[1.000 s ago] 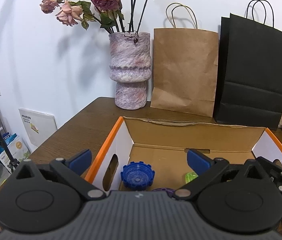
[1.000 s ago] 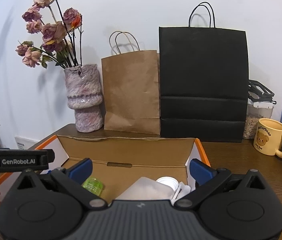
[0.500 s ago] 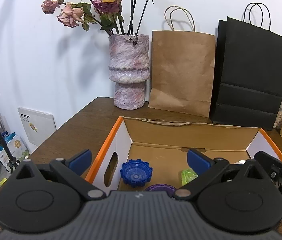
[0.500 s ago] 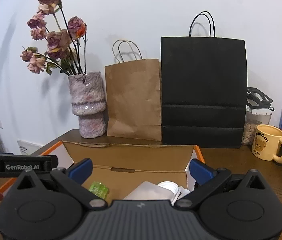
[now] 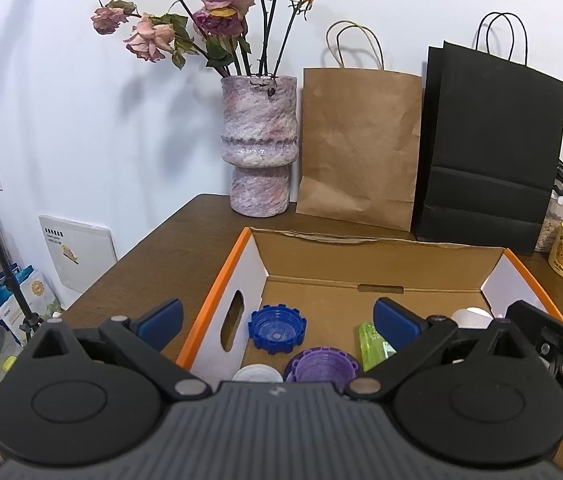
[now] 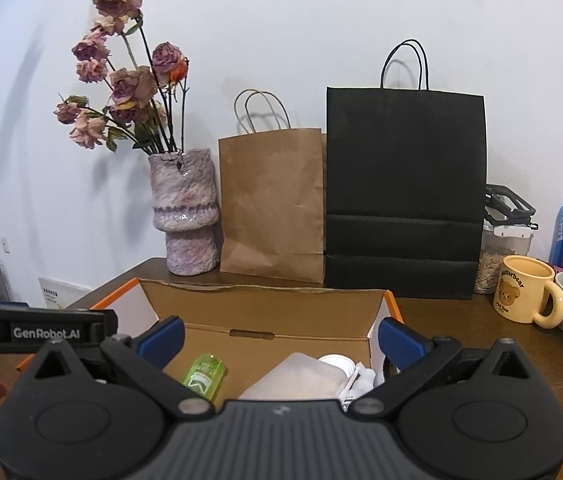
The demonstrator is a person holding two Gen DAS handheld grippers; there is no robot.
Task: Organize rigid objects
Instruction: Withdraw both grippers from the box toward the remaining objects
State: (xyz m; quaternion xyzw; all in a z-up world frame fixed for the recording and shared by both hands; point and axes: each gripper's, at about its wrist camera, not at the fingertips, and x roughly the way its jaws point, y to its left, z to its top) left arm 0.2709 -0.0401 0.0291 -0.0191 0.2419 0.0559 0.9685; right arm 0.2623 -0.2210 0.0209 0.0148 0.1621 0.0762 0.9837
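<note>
Both grippers hovered over the open cardboard box (image 5: 377,258), and each had its blue-tipped fingers spread wide with nothing between them. The left gripper (image 5: 277,318) sat low in the frame of its own view, its span framing the box's left end; the right gripper (image 6: 279,338) did the same across the box in its own view. Inside the box, at lower centre of the left view, lay a blue ridged cap (image 5: 277,328), a purple ridged cap (image 5: 323,366) just below and right of it, a white lid (image 5: 257,374) at the bottom edge, and a small green bottle (image 5: 371,346) on its side to the right. The right view showed that green bottle at lower left of the box, with a frosted plastic container (image 6: 297,376) beside a white cap (image 6: 335,362). Behind the box stood a marbled vase of dried roses (image 5: 259,146), a brown paper bag (image 5: 361,148) and a black paper bag (image 5: 489,148). A yellow bear mug (image 6: 523,294) sat at right.
</note>
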